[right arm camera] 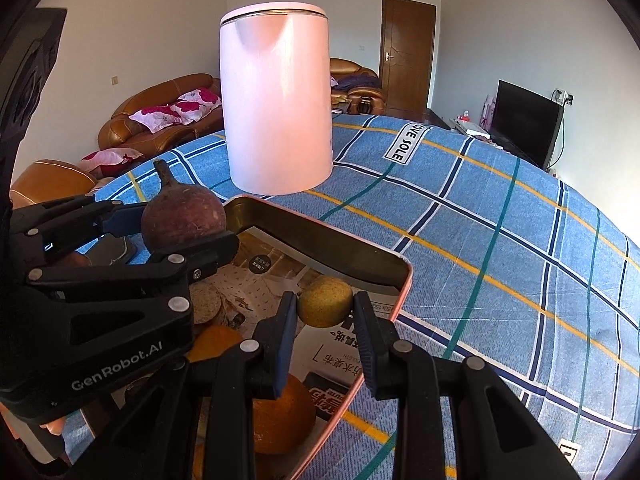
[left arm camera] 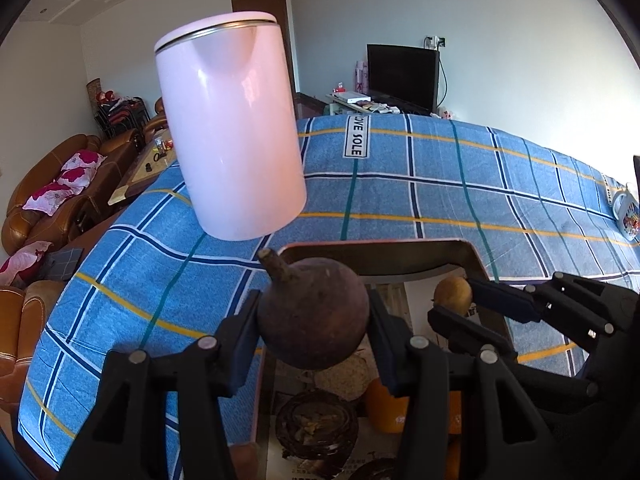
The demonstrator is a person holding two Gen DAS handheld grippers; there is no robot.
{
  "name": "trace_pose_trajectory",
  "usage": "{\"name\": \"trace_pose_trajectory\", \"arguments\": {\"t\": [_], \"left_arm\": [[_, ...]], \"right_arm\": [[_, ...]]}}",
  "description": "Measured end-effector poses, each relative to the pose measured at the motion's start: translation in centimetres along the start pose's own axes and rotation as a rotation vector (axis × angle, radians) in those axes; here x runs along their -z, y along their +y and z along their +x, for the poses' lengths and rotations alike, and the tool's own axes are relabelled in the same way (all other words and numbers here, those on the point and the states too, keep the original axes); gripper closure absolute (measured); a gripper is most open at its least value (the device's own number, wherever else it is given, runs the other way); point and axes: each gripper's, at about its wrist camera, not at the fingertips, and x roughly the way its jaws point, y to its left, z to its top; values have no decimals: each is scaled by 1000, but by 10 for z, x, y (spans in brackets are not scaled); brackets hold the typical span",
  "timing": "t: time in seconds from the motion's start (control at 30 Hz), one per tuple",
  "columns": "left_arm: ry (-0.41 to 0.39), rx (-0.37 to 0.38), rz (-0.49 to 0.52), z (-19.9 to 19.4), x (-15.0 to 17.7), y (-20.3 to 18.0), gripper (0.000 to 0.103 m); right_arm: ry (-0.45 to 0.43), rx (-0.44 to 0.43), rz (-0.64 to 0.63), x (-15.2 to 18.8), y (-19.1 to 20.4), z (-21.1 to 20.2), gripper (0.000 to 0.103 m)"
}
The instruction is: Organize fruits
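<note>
My left gripper [left arm camera: 314, 320] is shut on a dark purple round fruit with a stem [left arm camera: 312, 314], held above the near left part of a pink-rimmed tray [left arm camera: 376, 246]. The same fruit [right arm camera: 182, 216] and left gripper [right arm camera: 176, 236] show at the left of the right wrist view. My right gripper [right arm camera: 325, 306] is shut on a small yellow-green fruit [right arm camera: 325, 300] over the tray's far right corner [right arm camera: 404, 276]; it also shows in the left wrist view [left arm camera: 453, 294]. An orange [right arm camera: 280, 416] lies in the tray below my right gripper, with an orange [left arm camera: 386, 410] showing under the left fingers.
A tall pink-white kettle [left arm camera: 230, 132] stands on the blue plaid tablecloth [left arm camera: 440, 200] just beyond the tray. A printed mug [left arm camera: 628, 214] sits at the far right edge. Sofas [right arm camera: 160, 120], a door [right arm camera: 408, 56] and a TV [left arm camera: 402, 74] are in the background.
</note>
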Motion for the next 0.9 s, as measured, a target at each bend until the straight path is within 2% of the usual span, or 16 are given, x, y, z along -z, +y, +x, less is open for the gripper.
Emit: {"name": "trace_pose_trajectory", "arguments": {"t": [0.17, 0.33, 0.4, 0.57, 0.77, 0.9], "left_arm": [[-27, -8, 11, -5, 0, -3, 47], [-41, -6, 7, -11, 1, -2, 42], [-54, 1, 3, -16, 2, -2, 41], [-114, 3, -6, -38, 2, -1, 29], [-185, 18, -27, -68, 6, -1, 28], [-218, 18, -34, -84, 13, -1, 22]], "right_arm": [[3, -18, 9, 0, -1, 1, 71], [-9, -42, 5, 0, 3, -3, 52], [-19, -33, 1, 2, 4, -5, 50], [-44, -38, 28, 4, -2, -15, 50], [-89, -35, 48, 9, -6, -39, 41], [-116, -22, 49, 19, -9, -58, 41]]}}
